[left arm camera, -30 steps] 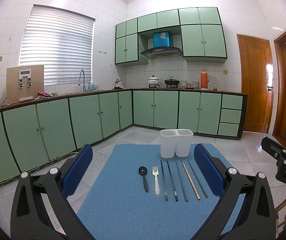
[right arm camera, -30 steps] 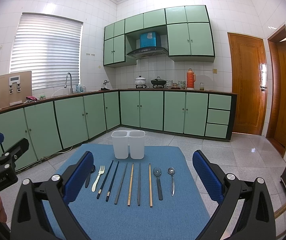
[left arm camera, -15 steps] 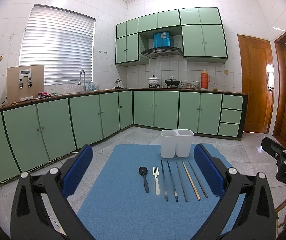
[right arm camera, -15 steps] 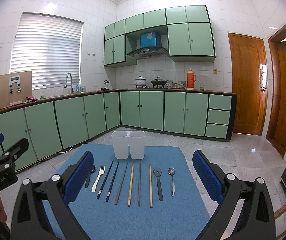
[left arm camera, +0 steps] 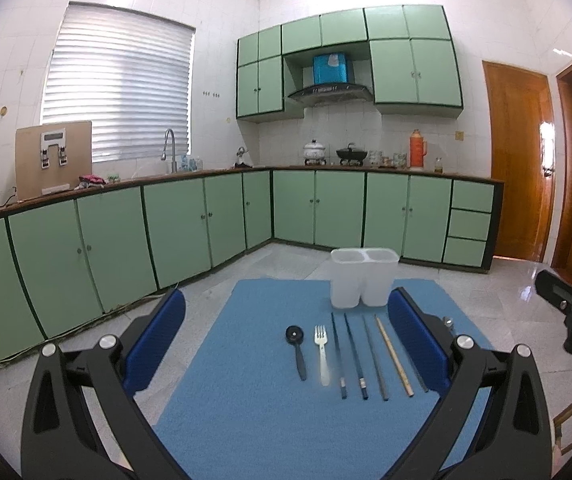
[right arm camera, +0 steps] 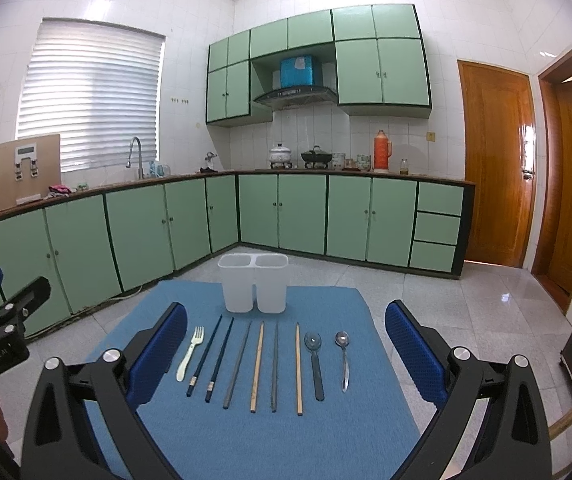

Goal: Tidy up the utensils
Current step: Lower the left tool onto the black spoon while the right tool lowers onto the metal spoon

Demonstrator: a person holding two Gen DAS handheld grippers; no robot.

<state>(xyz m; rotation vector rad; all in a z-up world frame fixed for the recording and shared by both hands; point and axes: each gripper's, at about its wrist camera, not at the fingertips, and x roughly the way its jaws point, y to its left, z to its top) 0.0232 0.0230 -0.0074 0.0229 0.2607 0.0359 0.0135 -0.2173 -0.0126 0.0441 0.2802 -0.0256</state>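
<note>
In a green-cabinet kitchen, a blue-matted bench (right arm camera: 245, 440) bears an empty white two-compartment plastic holder (right arm camera: 253, 284), utensils lying loose beside it; left tool (left arm camera: 286, 344) and right tool (right arm camera: 286, 344) gape wide.

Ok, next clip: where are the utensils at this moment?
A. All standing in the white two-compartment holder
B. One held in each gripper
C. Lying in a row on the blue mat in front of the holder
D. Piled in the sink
C. The white fork, chopsticks and spoons lie side by side on the blue mat, in front of the white holder; both grippers are open with nothing in them.
</note>
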